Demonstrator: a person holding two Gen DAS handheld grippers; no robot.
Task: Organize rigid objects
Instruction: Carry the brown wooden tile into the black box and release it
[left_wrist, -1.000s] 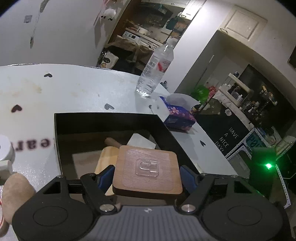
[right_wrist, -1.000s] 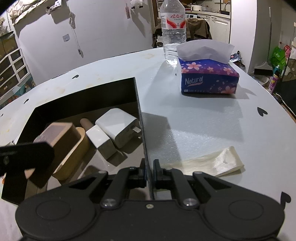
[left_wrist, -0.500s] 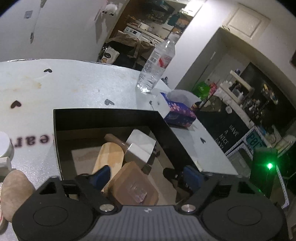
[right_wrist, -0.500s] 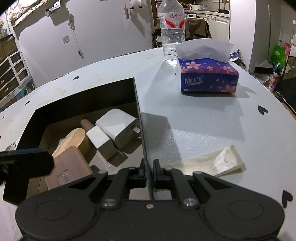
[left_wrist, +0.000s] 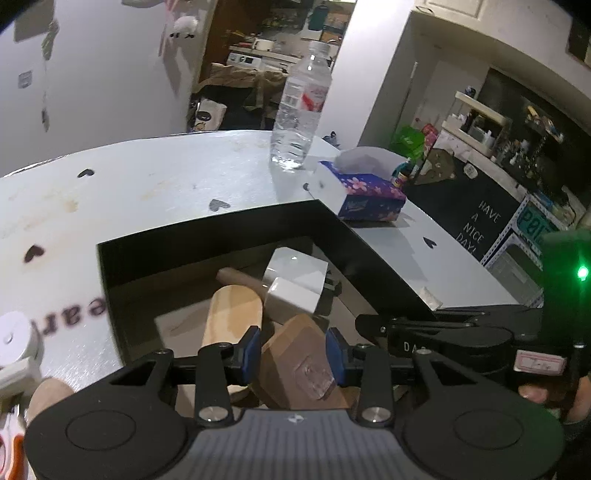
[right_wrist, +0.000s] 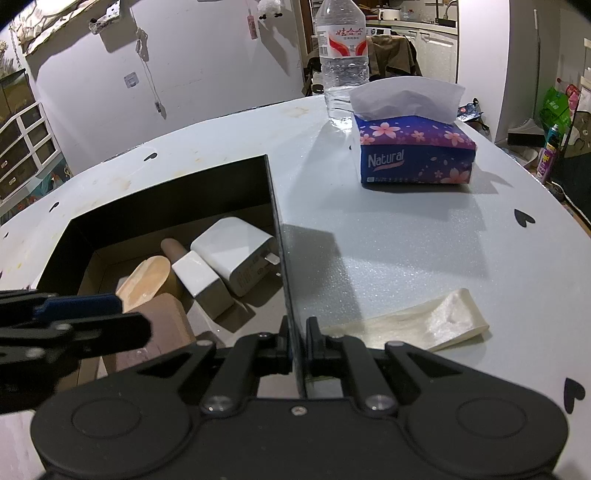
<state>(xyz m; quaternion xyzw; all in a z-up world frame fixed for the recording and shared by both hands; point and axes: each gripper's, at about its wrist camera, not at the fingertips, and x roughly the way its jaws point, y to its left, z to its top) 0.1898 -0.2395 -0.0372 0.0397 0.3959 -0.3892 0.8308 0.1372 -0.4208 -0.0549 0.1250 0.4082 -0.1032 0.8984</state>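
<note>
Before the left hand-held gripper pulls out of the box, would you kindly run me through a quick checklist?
1. Wooden coaster lies in the box: ok.
2. Left hand-held gripper has let go: ok, the jaws have just been closing, but a gap shows at each pad.
3. Right hand-held gripper pinches the box wall: ok.
4. Coaster lies flat: not ok, it leans.
5. Chargers and spoon clear of the jaws: ok.
6. More items wait outside: cannot tell.

Tissue pack (right_wrist: 413, 151) lies right of box (right_wrist: 275, 229), before bottle (right_wrist: 341, 59).
</note>
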